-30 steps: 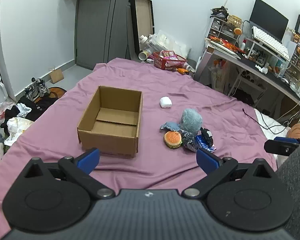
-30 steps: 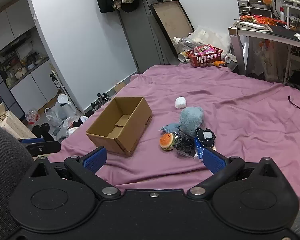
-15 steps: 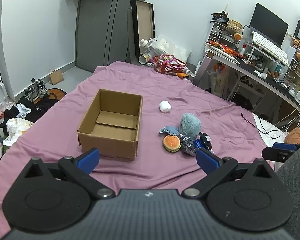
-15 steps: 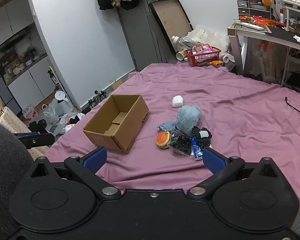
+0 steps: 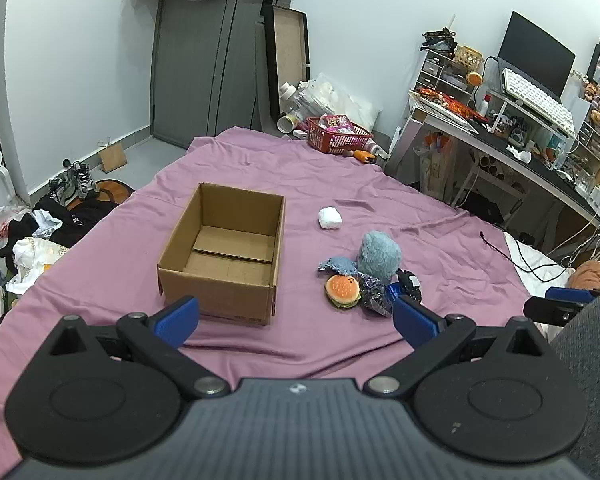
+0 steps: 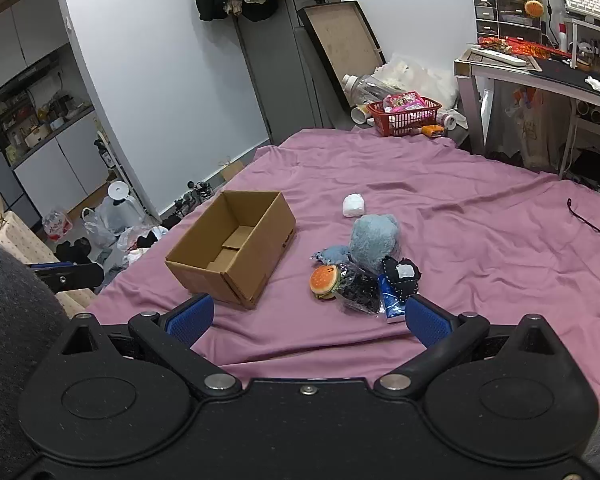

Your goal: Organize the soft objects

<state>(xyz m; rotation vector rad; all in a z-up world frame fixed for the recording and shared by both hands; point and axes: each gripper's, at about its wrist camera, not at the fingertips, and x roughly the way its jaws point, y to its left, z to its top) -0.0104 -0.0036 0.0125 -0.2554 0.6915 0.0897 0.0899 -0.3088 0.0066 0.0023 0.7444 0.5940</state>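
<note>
Both grippers, left point(image 5: 295, 317) and right point(image 6: 307, 317), spread wide and empty above the bed's point(image 5: 440, 240) near edge; cardboard box point(image 5: 224, 252) left of the soft-toy cluster point(image 5: 370, 276).

White walls, grey door point(image 5: 204, 60), cluttered desk point(image 5: 512, 140) at right, purple-sheeted bed point(image 5: 380, 184).

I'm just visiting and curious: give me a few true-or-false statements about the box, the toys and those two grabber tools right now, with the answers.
1. The cardboard box holds nothing. True.
2. The burger toy lies inside the box. False: it lies on the purple sheet in the toy pile beside the box.
3. Both the left gripper and the right gripper are open and hold nothing. True.
4. The white bundle is buried under the blue plush. False: it lies apart, farther from the camera.
5. The red basket sits beyond the sheet's far edge. True.
</note>
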